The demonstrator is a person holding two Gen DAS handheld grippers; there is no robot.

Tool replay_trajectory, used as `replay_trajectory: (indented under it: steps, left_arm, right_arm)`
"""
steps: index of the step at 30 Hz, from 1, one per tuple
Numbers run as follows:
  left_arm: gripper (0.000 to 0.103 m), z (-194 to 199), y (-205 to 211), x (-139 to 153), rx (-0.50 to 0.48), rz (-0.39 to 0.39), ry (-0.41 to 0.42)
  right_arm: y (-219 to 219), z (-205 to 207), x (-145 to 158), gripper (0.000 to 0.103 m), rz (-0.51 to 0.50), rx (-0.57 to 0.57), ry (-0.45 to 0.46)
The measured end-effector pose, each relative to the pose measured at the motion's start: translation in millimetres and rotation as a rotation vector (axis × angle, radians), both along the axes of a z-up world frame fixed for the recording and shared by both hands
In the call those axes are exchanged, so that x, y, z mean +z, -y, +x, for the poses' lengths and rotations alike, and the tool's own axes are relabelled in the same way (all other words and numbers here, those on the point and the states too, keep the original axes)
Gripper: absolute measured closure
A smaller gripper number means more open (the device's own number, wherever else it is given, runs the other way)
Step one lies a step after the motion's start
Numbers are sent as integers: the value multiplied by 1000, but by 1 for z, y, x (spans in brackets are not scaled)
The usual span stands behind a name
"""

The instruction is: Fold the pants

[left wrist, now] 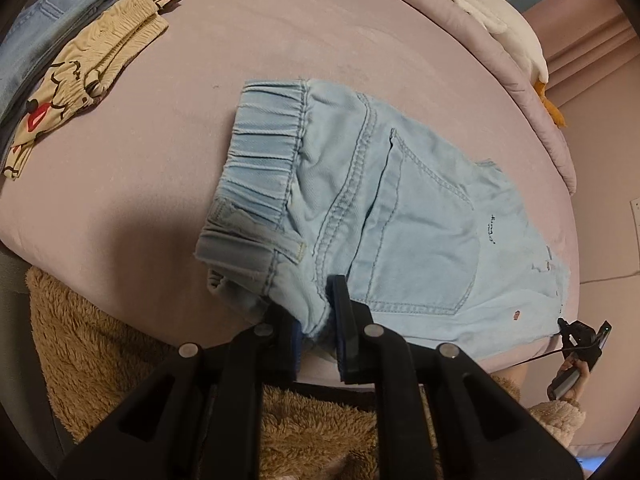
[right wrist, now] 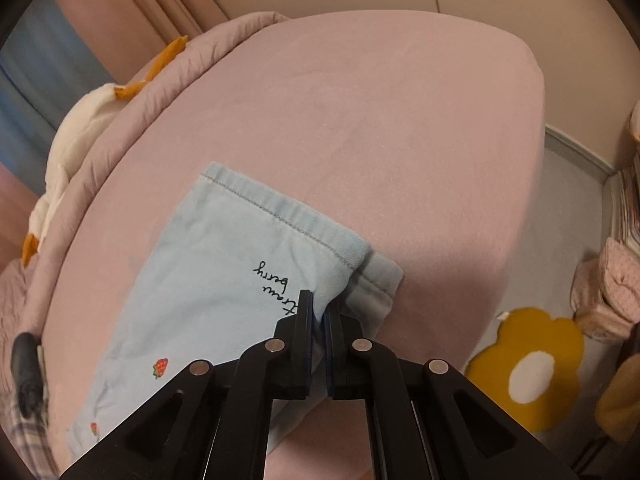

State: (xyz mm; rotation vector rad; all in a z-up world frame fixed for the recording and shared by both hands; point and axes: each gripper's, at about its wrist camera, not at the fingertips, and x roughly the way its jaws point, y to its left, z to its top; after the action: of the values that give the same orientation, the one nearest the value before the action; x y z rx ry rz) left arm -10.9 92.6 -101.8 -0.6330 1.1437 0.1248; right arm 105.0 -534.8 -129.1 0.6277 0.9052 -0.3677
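1. You hold the light blue denim pants (left wrist: 400, 208) at two points on their near edge. They lie flat on the pink bed sheet (left wrist: 280, 32), already doubled leg over leg, with the back pocket facing up.
2. The left gripper (left wrist: 318, 320) is clamped on the near edge just below the gathered elastic waistband (left wrist: 264, 140). A ridge of fabric stands between its jaws.
3. The right gripper (right wrist: 316, 320) is clamped on the leg near the stitched hem (right wrist: 280, 216), beside the black script lettering (right wrist: 276, 284). Its jaws are pressed together with only thin cloth between them.
4. Judged step: the start of the crosswise fold. The next move calls for lifting the hem end and carrying it toward the waistband while you keep the waist end flat.
5. Keep the layers aligned. The denim is soft and limp, with raised double seams, and the lower leg edge peeks out past the upper one at the hem.
6. Leave the cream printed pants (left wrist: 80, 80) untouched at the sheet's far left.
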Motion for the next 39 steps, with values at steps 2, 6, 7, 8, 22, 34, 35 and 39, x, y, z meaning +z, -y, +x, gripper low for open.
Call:
replay_trajectory:
  steps: [2, 6, 7, 8, 22, 34, 35, 39]
  left_arm:
    - [90, -1, 1, 4, 2, 9, 2]
    - [90, -12, 1, 15, 9, 27, 12]
    - [89, -13, 0, 16, 10, 25, 14]
    - [89, -13, -2, 16, 10, 24, 13]
    - [83, -6, 18, 11, -8, 176, -21]
    - [39, -14, 2, 33, 25, 329, 15]
    - [38, -14, -2, 34, 33, 341, 19]
    - [36, -8, -13, 35, 52, 337, 34]
  right_arm:
    - [-4, 3, 3, 100, -24, 3, -11]
    - [0, -17, 20, 100, -52, -3, 8]
    - [-2, -17, 26, 100, -60, -5, 17]
    - [0, -19, 27, 100, -65, -3, 21]
    - [-7, -8, 11, 94, -131, -14, -112]
    - [-113, 4, 74, 44, -267, 246, -19]
    - [-127, 7, 79, 43, -274, 287, -4]
    - [-201, 27, 91, 39, -222, 514, 57]
